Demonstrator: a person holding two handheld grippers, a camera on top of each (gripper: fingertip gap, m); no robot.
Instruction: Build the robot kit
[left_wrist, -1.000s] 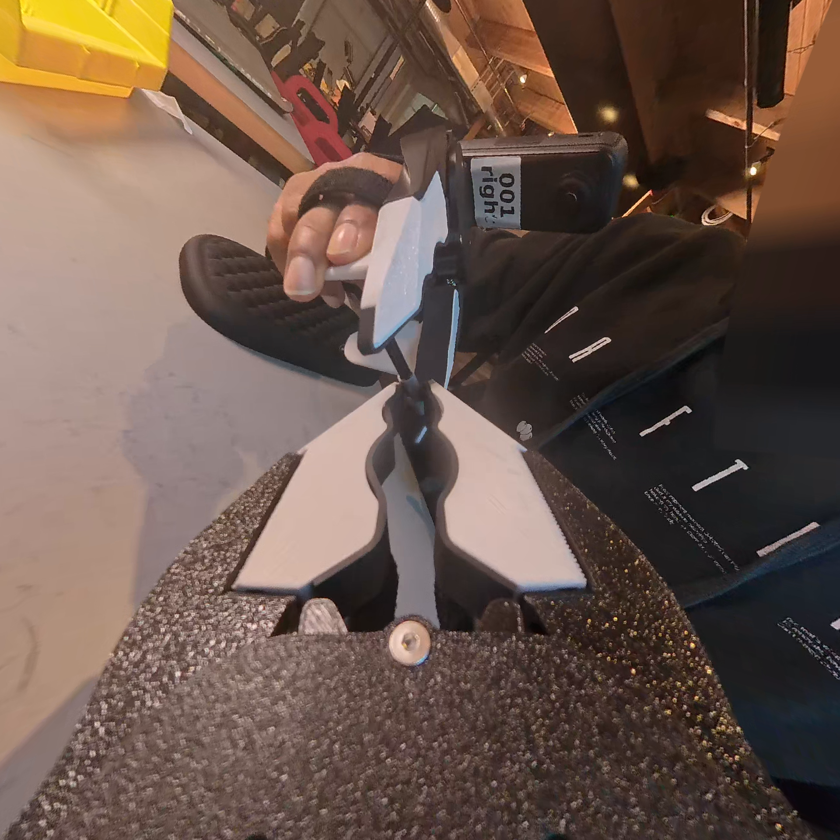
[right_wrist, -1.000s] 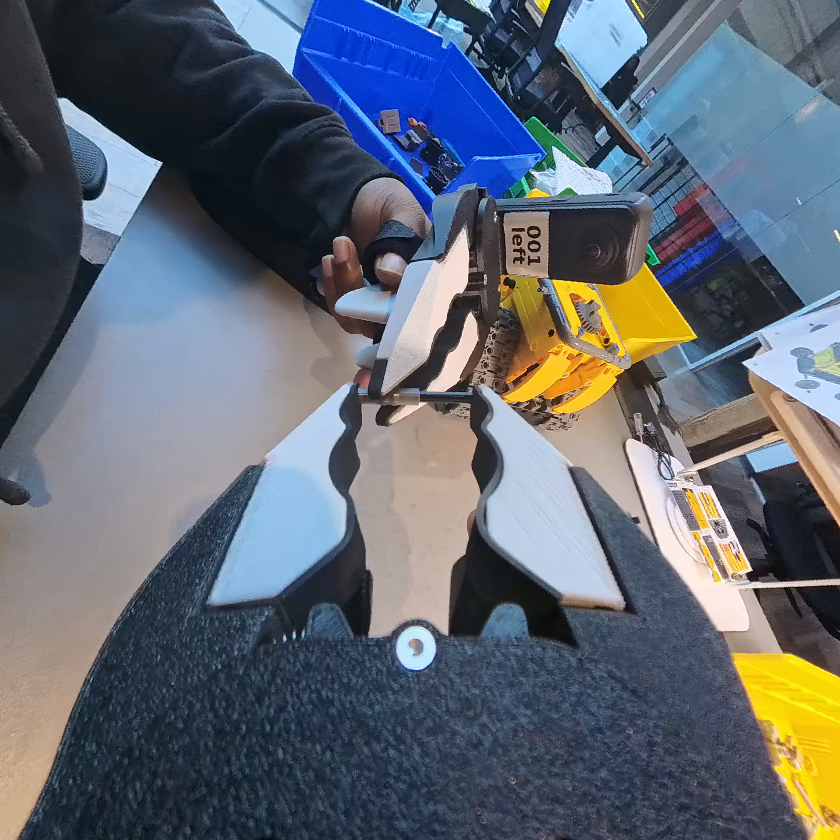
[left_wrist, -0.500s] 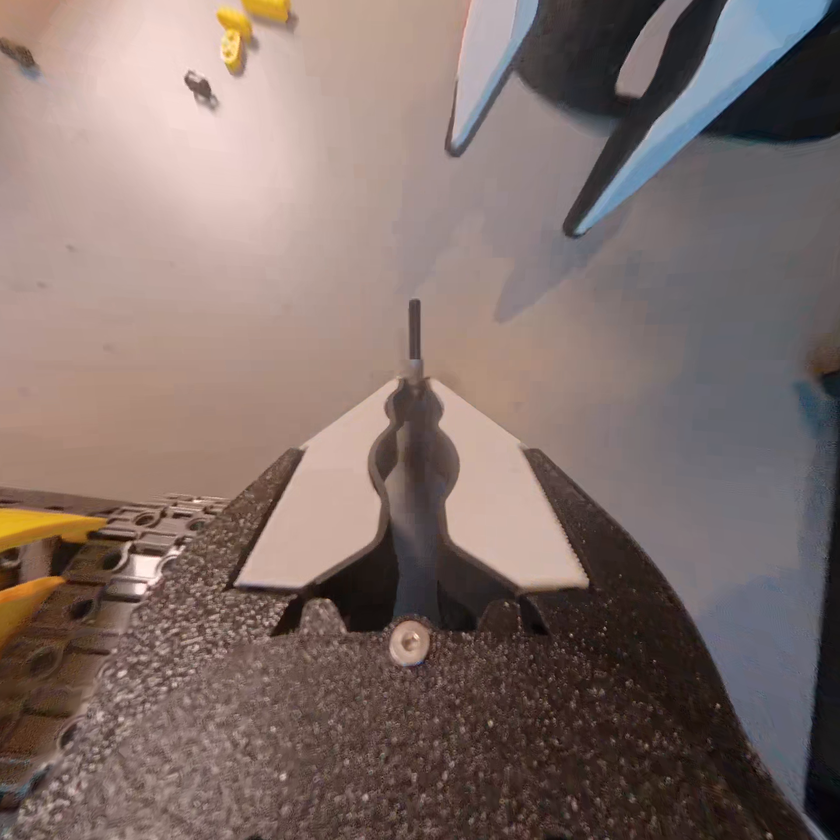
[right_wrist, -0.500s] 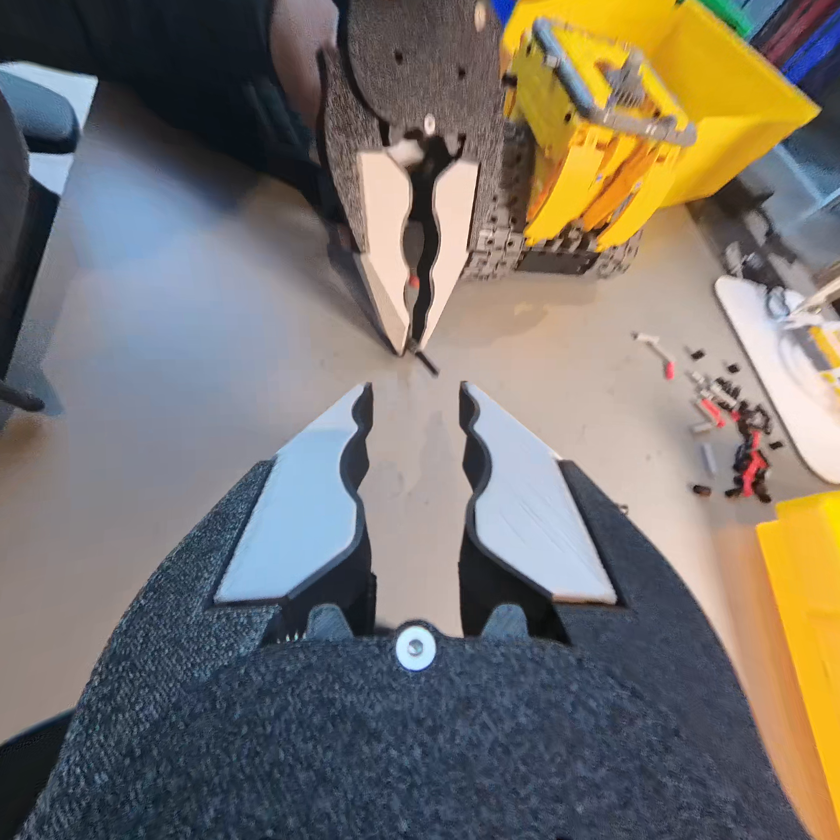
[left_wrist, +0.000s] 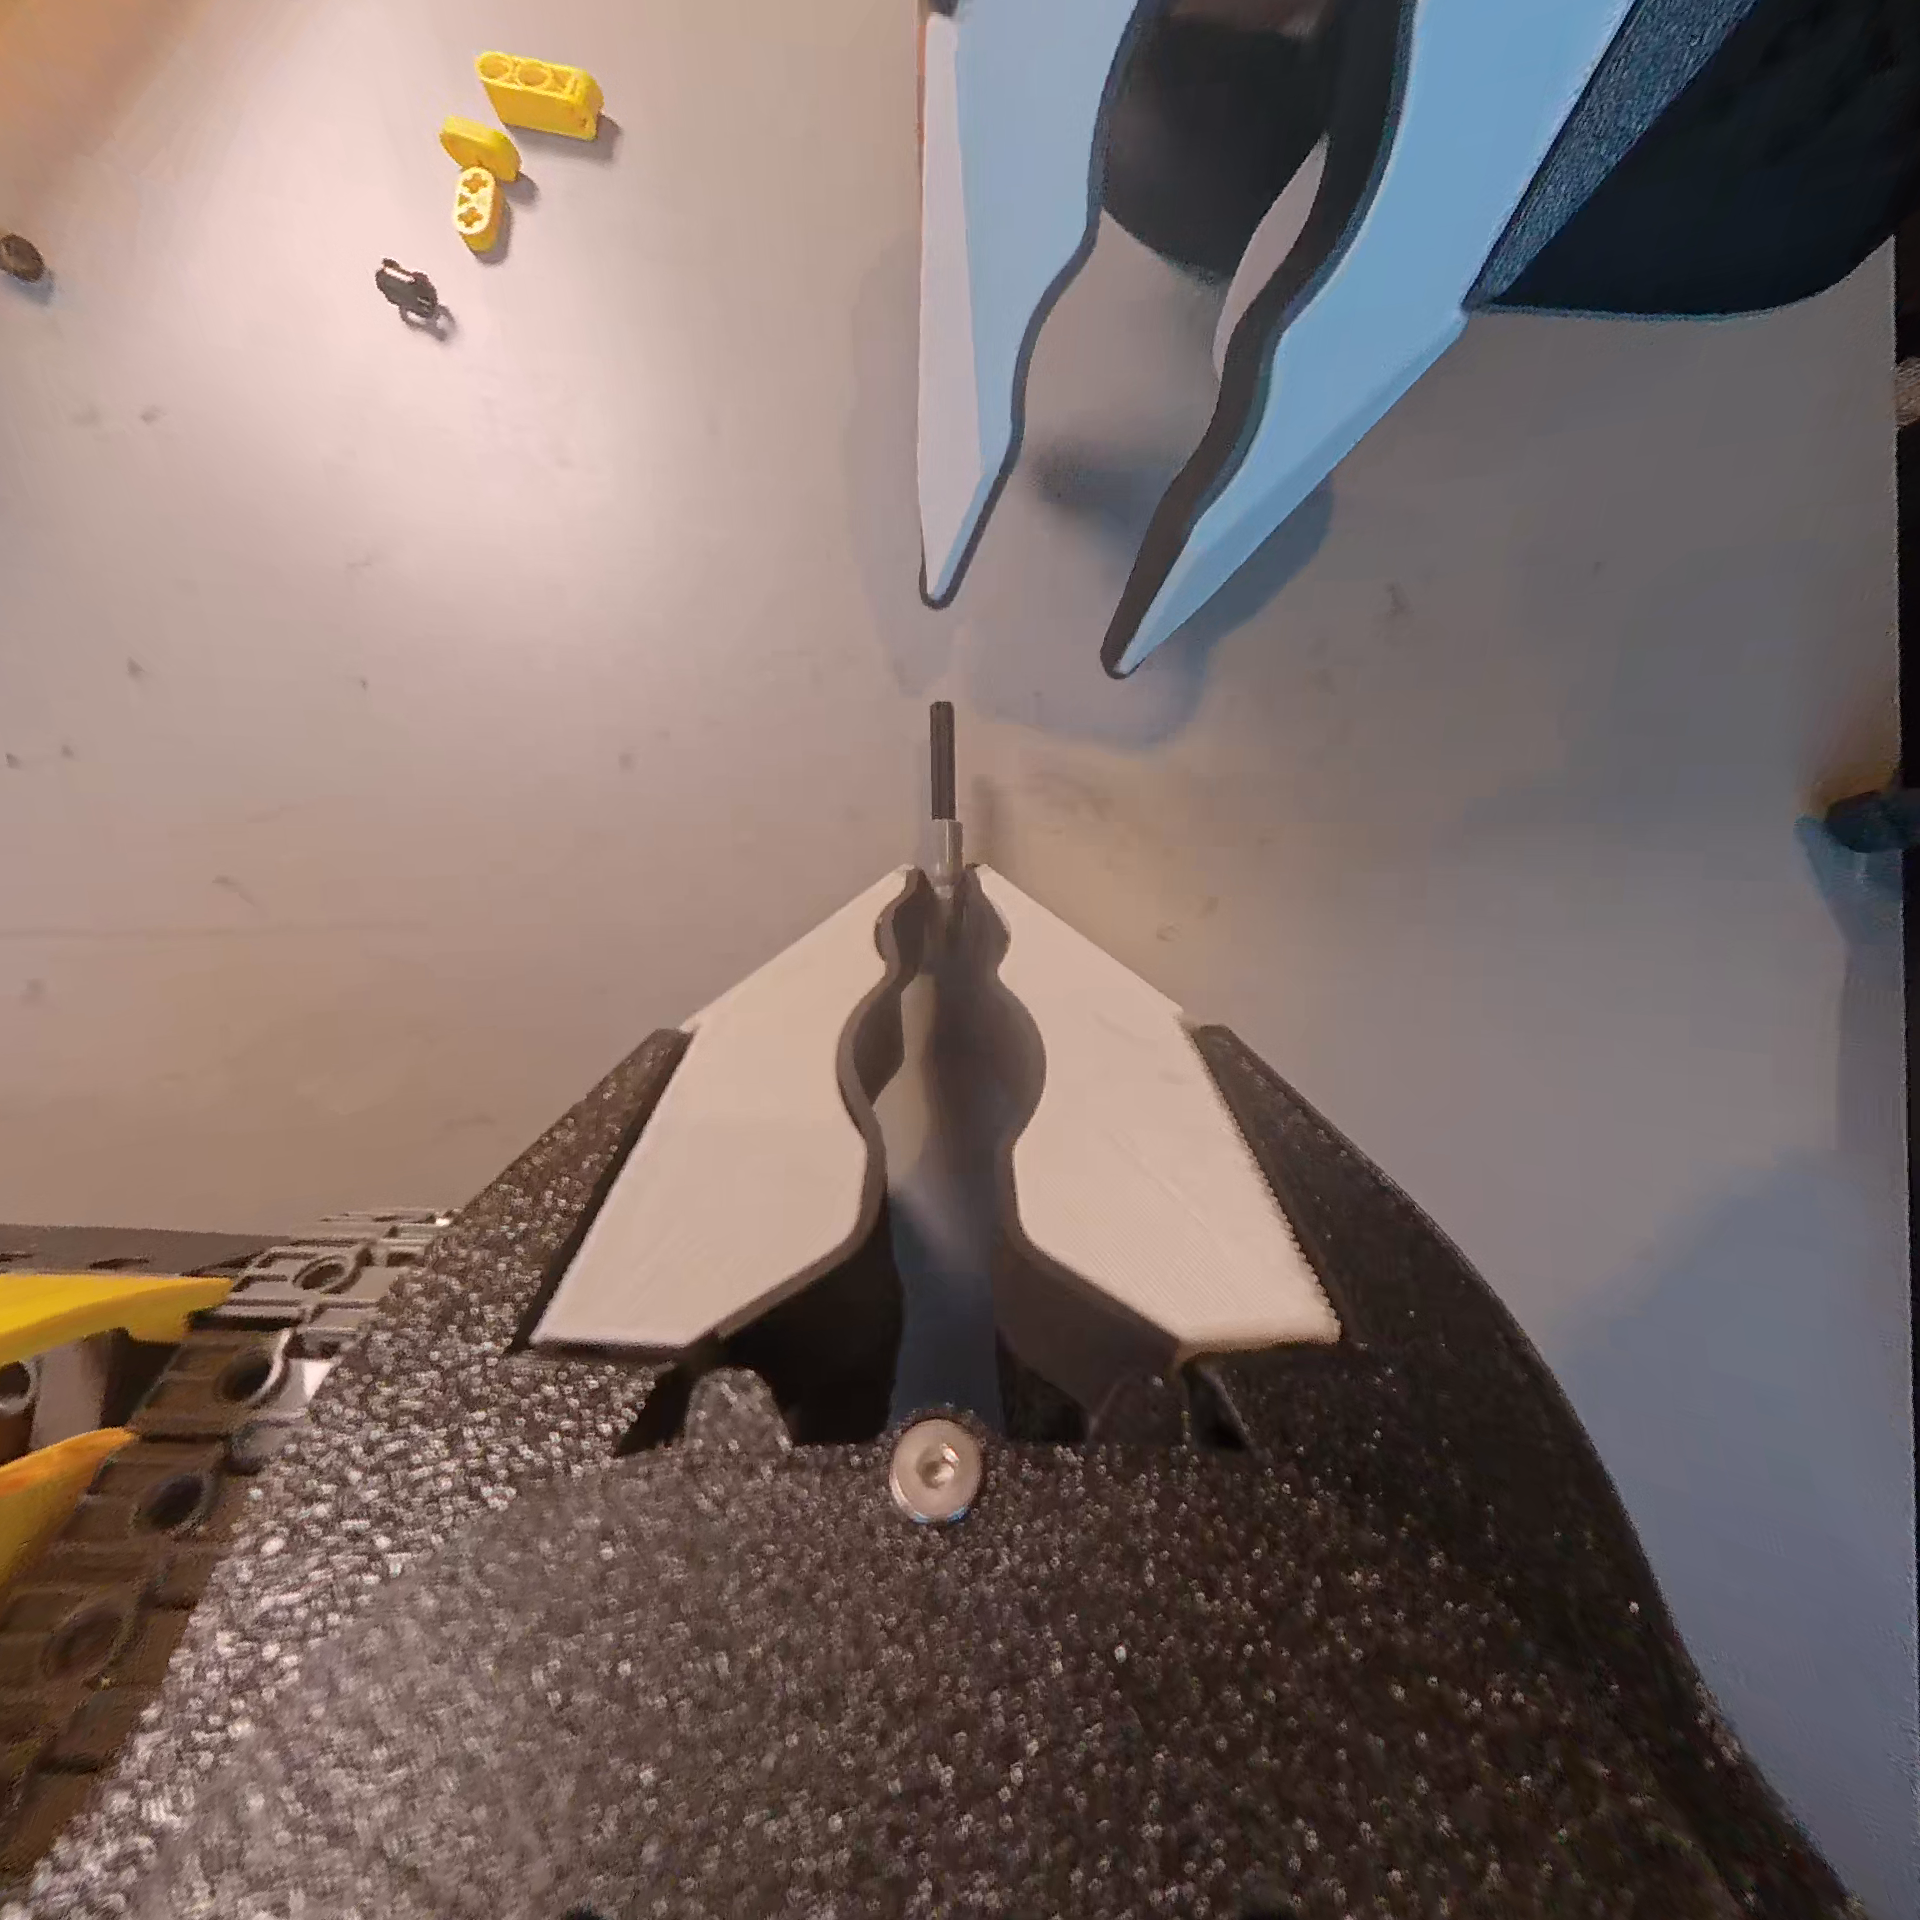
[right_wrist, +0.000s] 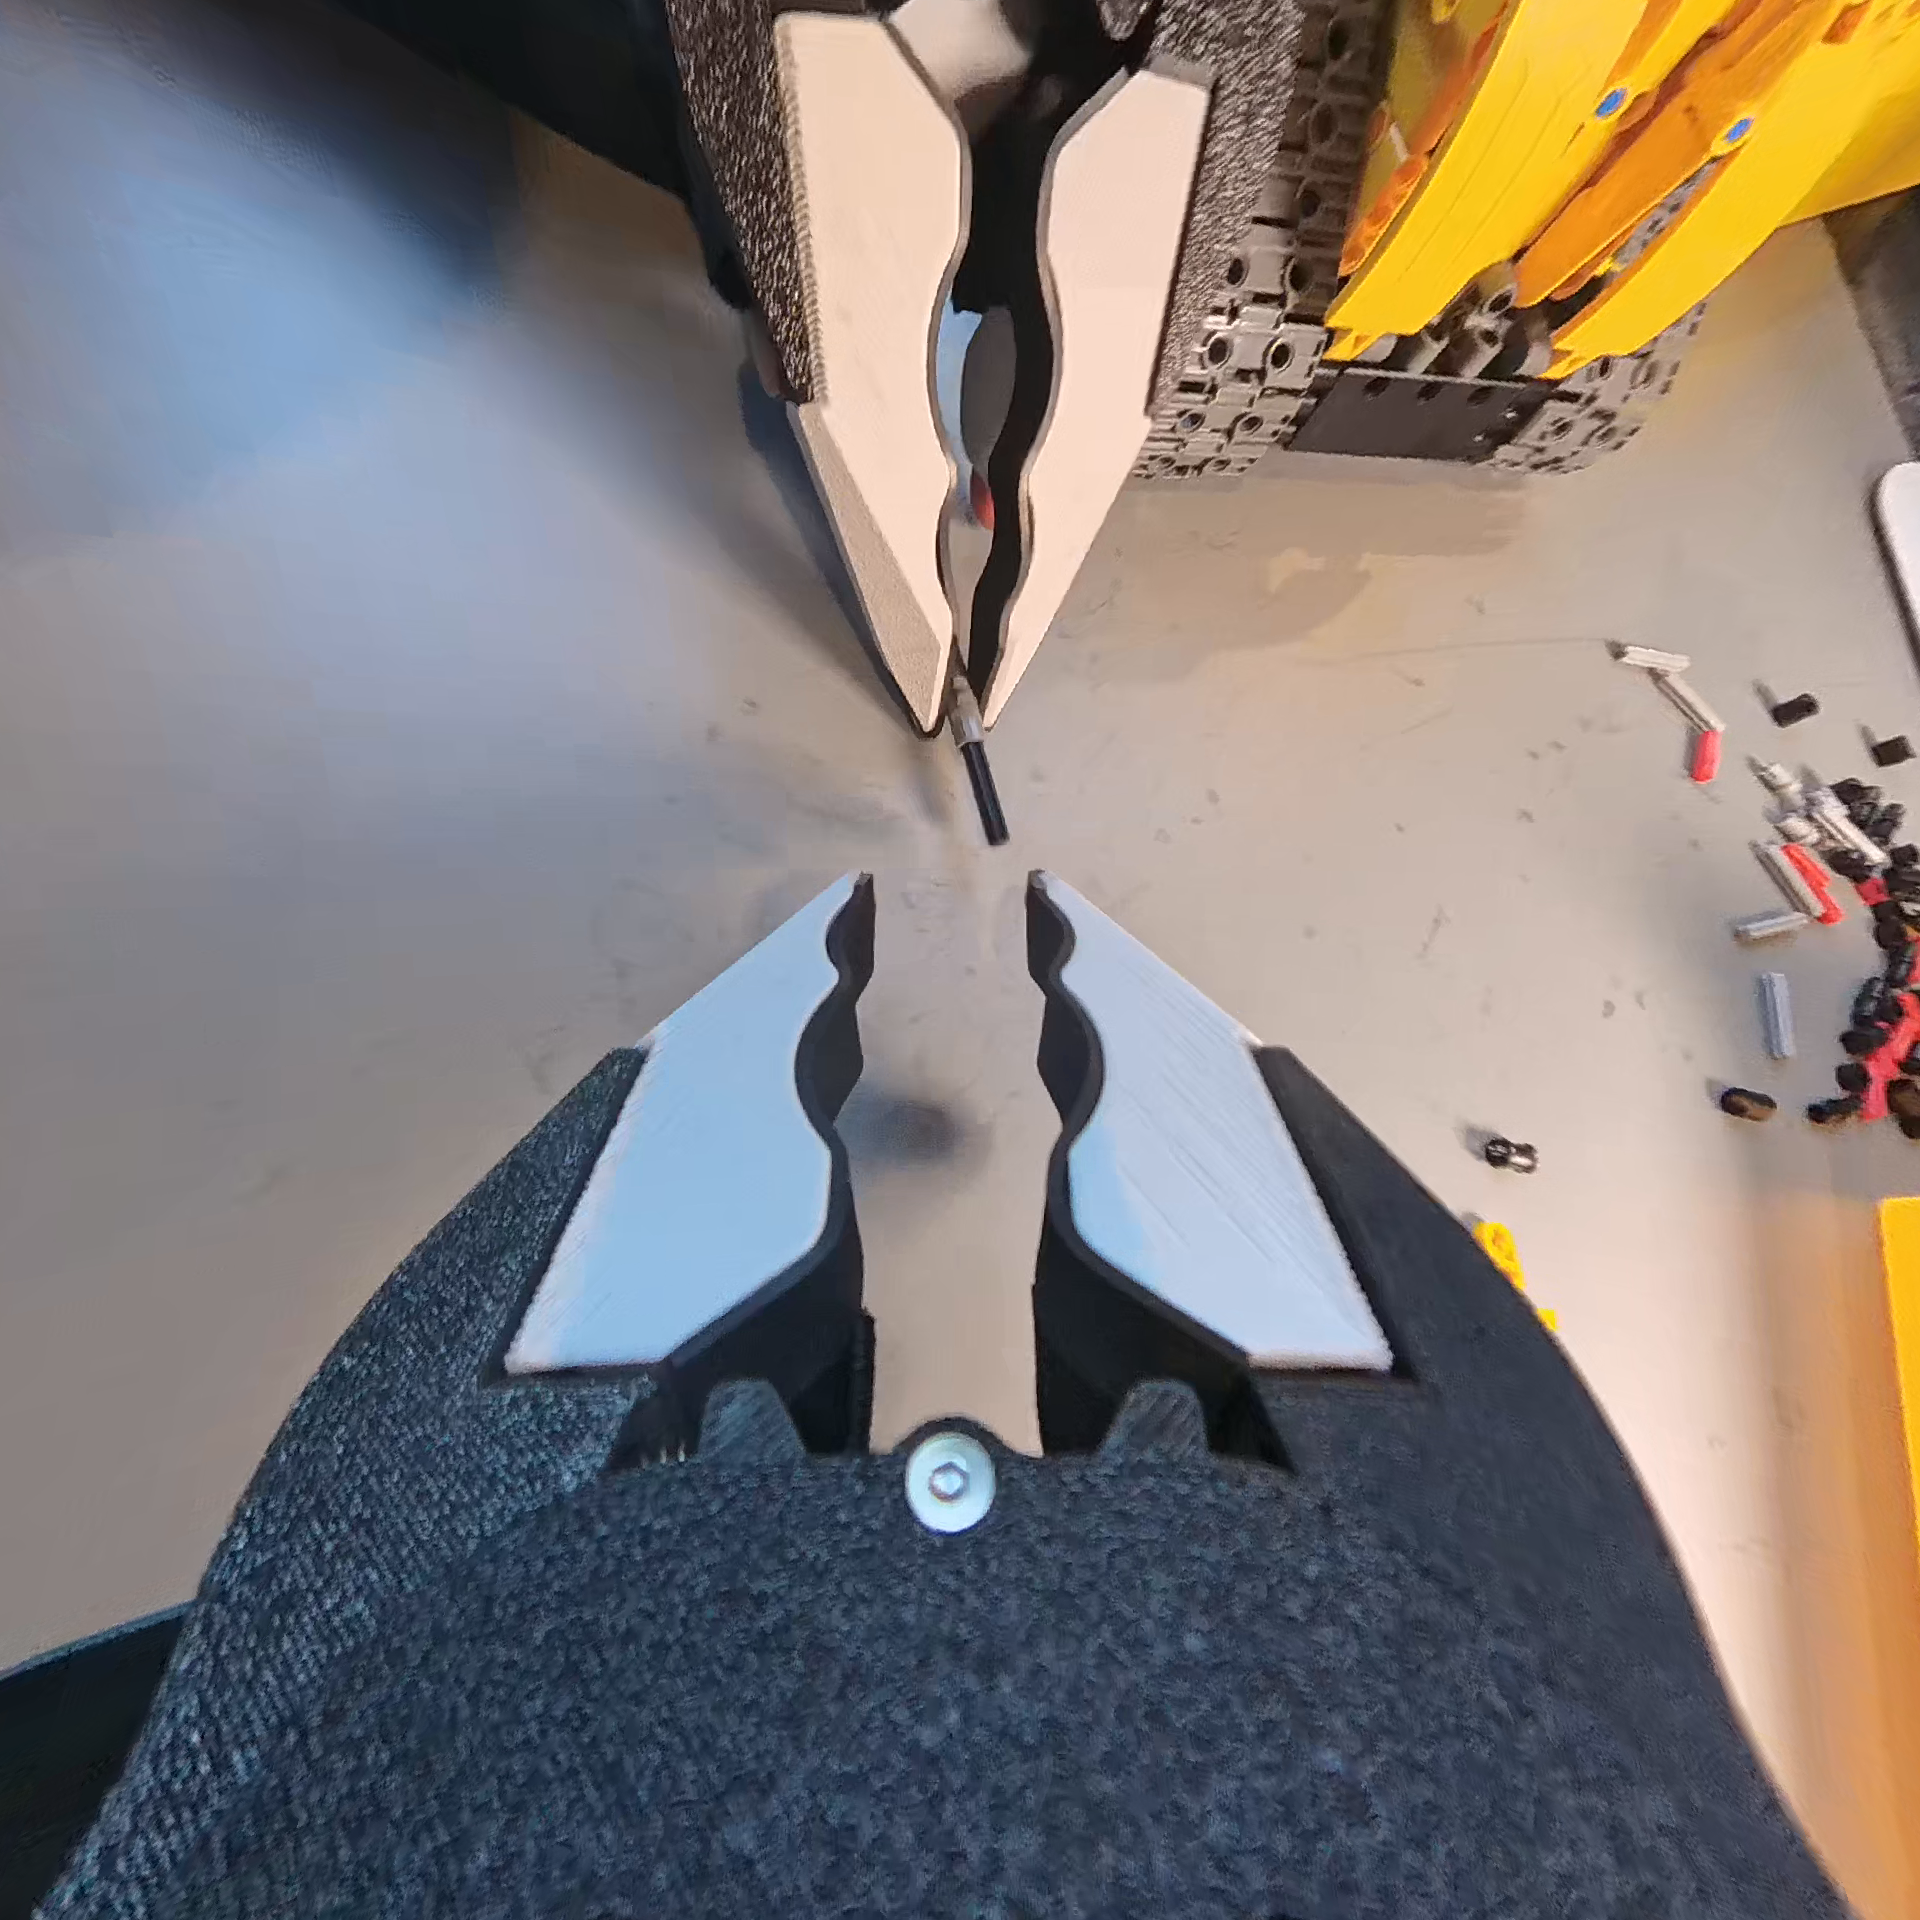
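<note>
The grey tabletop (right_wrist: 364, 727) fills both views and everything is laid out flat on it. In the upper right of the right wrist view a large yellow and grey brick-built model (right_wrist: 1507, 239) is stood, with perforated grey beams along its base; its corner is also seen at the lower left edge of the left wrist view. No container's inside is shown; only a yellow edge (right_wrist: 1901, 1455) is cut off at the lower right of the right wrist view, and what it is cannot be told. The left gripper (left_wrist: 943, 878) is held pointing at the table, its fingers pressed together on a thin black axle (left_wrist: 941, 764) with a grey bush on it, so that the black end is left jutting free beyond the tips. The right gripper (right_wrist: 948, 878) is held facing it from the opposite side, its fingers apart and empty, the tips just short of the axle's free end, seemingly lined up with it. A heap of small black, red and grey pins (right_wrist: 1860, 935) is scattered at the right edge of the right wrist view, and three small yellow pieces (left_wrist: 499, 135) are lain at the upper left of the left wrist view.
</note>
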